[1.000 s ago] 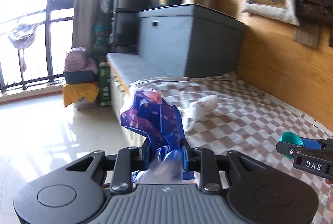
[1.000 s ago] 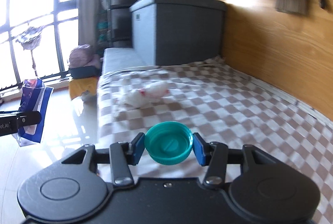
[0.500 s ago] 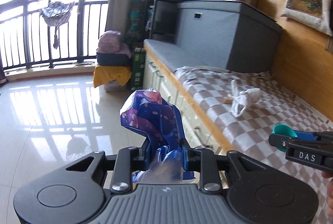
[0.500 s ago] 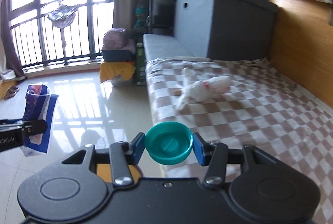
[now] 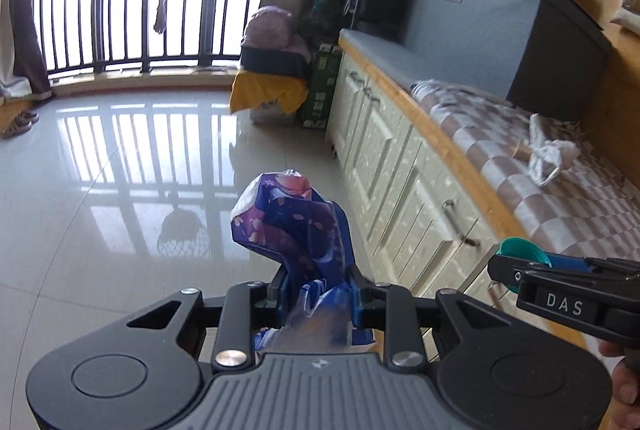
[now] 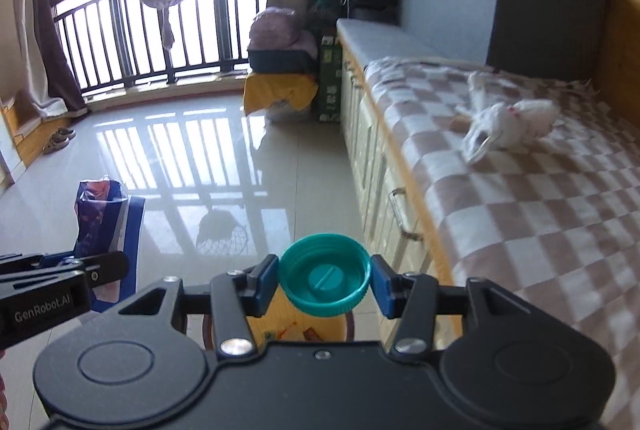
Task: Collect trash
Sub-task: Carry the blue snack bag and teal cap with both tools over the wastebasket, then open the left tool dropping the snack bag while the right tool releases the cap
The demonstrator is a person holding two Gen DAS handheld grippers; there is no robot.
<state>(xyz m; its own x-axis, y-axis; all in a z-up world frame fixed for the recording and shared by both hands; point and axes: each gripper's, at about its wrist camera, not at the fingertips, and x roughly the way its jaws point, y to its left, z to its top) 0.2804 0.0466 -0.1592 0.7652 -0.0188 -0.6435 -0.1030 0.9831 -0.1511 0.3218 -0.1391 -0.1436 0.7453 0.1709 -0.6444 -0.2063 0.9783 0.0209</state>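
With the left tongs [image 5: 316,294] clenched on the crumpled blue wrapper [image 5: 292,226] and the right tongs [image 6: 325,280] pinching the teal bottle cap [image 6: 324,280] by its rim above the floor, that shallow grip risked the cap slipping free.

My left claw [image 5: 318,296] grips a crumpled wrapper [image 5: 292,220] over the floor [image 5: 120,198]. My right claw [image 6: 325,284], to its right, pinches a bottle cap [image 6: 324,280] near the front edge of the bench [image 6: 520,210]. The bench runs along the right, cabinet doors [image 5: 400,186] beneath it. On it, farther back, lies a knotted plastic bag [image 6: 508,126]. Behind the bag stands a storage box [image 5: 500,30]. At the bench's far end, on the floor, sits a stacked bundle [image 5: 274,70] before the railing [image 5: 120,22].
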